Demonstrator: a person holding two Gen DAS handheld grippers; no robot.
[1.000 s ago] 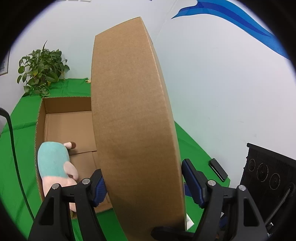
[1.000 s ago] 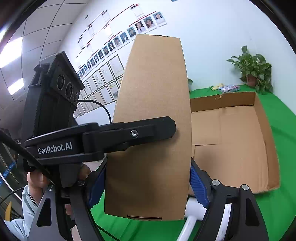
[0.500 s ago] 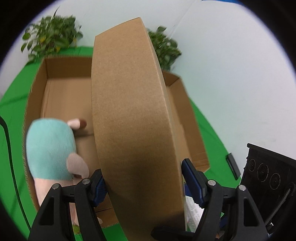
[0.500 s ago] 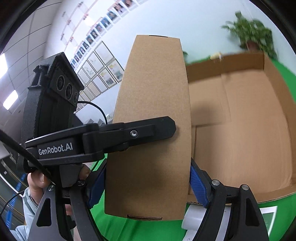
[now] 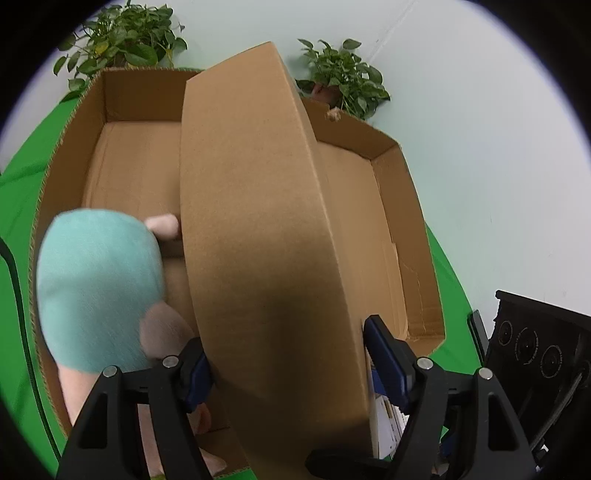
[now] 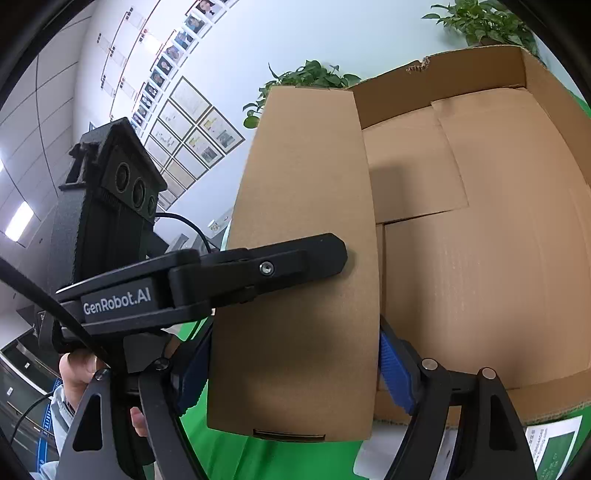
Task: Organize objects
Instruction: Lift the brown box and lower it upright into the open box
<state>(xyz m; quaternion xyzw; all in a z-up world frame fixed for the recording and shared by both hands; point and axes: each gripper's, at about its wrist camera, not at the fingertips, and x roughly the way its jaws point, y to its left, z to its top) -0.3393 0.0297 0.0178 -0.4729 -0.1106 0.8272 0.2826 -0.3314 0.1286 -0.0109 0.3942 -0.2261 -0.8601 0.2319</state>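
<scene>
A closed flat brown cardboard box (image 5: 266, 236) is held upright between both grippers. My left gripper (image 5: 291, 362) is shut on its lower end. My right gripper (image 6: 295, 373) is shut on the same box (image 6: 306, 258) from the other side. The box hangs over a large open cardboard carton (image 5: 391, 155) on the green cloth. A plush toy with a teal body (image 5: 96, 288) and pink limbs lies in the carton's near left corner. The left gripper's black body (image 6: 207, 273) shows in the right wrist view, pressed on the box.
Potted plants (image 5: 122, 33) (image 5: 343, 77) stand behind the carton by the white wall. The right gripper's black body (image 5: 535, 354) is at the lower right. White papers (image 6: 554, 443) lie on the green cloth (image 5: 22, 192) near the carton's front edge. The carton's right half (image 6: 498, 240) holds nothing.
Both grippers have carried the flat box forward and tipped it down over the open carton. The carton and plush toy now loom closer and larger. The grip has not changed.
</scene>
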